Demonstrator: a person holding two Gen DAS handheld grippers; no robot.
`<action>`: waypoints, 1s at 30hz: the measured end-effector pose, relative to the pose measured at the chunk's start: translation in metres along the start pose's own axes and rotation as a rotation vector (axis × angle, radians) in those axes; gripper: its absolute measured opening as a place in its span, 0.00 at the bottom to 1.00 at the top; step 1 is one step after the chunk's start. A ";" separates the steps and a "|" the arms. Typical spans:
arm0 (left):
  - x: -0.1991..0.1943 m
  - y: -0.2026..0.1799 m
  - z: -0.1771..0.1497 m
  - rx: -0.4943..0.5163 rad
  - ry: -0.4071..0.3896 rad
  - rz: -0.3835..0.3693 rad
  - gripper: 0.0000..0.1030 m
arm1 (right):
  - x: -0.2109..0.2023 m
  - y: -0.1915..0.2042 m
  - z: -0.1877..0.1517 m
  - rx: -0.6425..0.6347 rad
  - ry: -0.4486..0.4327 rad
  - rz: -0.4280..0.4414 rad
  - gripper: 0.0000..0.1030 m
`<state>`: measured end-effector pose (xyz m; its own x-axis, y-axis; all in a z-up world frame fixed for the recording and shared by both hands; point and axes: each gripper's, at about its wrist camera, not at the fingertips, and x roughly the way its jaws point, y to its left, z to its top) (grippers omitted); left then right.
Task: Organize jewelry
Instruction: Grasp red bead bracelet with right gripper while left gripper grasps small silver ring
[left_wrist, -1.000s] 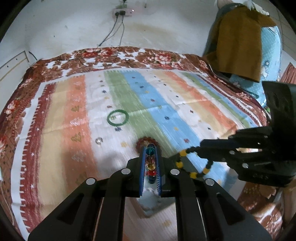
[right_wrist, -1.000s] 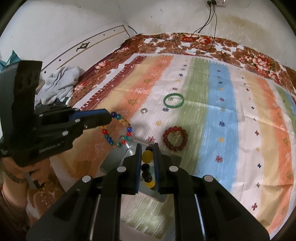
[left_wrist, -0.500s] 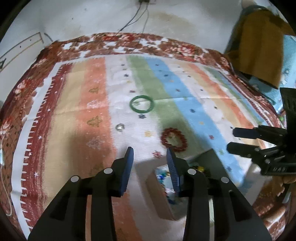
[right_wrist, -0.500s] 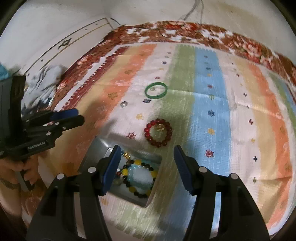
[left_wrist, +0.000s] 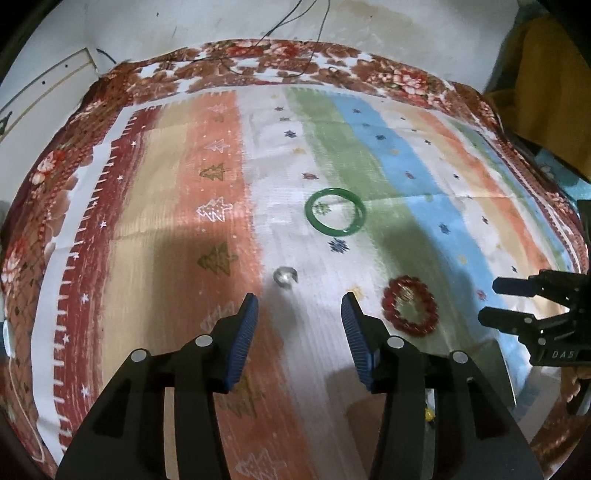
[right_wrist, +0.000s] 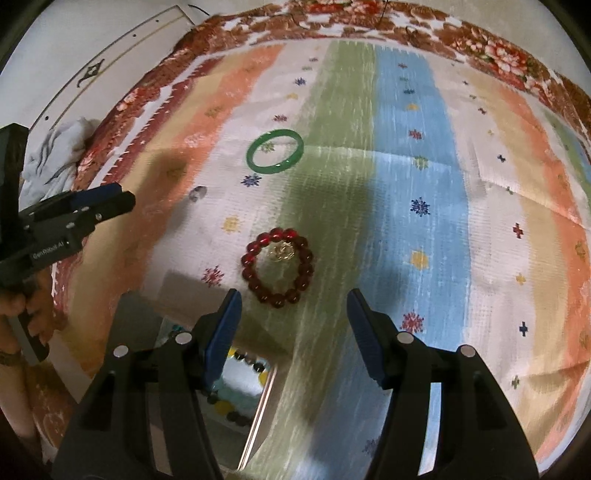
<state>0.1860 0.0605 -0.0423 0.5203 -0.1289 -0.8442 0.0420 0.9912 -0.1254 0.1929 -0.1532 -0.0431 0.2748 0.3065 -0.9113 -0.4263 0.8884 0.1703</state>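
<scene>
My left gripper (left_wrist: 299, 317) is open and empty, just short of a small silver ring (left_wrist: 284, 276) on the striped cloth. My right gripper (right_wrist: 293, 314) is open and empty, just short of a red bead bracelet (right_wrist: 277, 266), which also shows in the left wrist view (left_wrist: 409, 305). A green bangle (left_wrist: 335, 210) lies farther back and appears in the right wrist view too (right_wrist: 275, 150). A metal tray (right_wrist: 255, 402) near the front edge holds a black and yellow bead bracelet (right_wrist: 236, 406), partly hidden by my right fingers.
The striped cloth (left_wrist: 406, 166) covers a bed with a floral border. A white wall with cables stands behind. A brown cloth (left_wrist: 546, 81) hangs at the far right. A pale rag (right_wrist: 55, 155) lies off the bed's left side.
Both grippers opened and dropped their bead bracelets into the tray, then moved forward over the cloth. The left now nears the silver ring, the right the red bracelet.
</scene>
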 end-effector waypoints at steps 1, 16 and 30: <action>0.005 0.002 0.003 -0.004 0.007 0.005 0.46 | 0.003 -0.001 0.002 0.001 0.006 0.000 0.58; 0.050 0.007 0.023 0.015 0.086 0.015 0.46 | 0.044 -0.004 0.025 -0.036 0.082 -0.026 0.58; 0.084 0.003 0.025 0.035 0.160 0.026 0.46 | 0.071 -0.008 0.025 -0.058 0.153 -0.042 0.56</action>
<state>0.2507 0.0533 -0.1005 0.3795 -0.1034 -0.9194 0.0612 0.9944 -0.0866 0.2368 -0.1296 -0.1001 0.1605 0.2097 -0.9645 -0.4675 0.8768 0.1128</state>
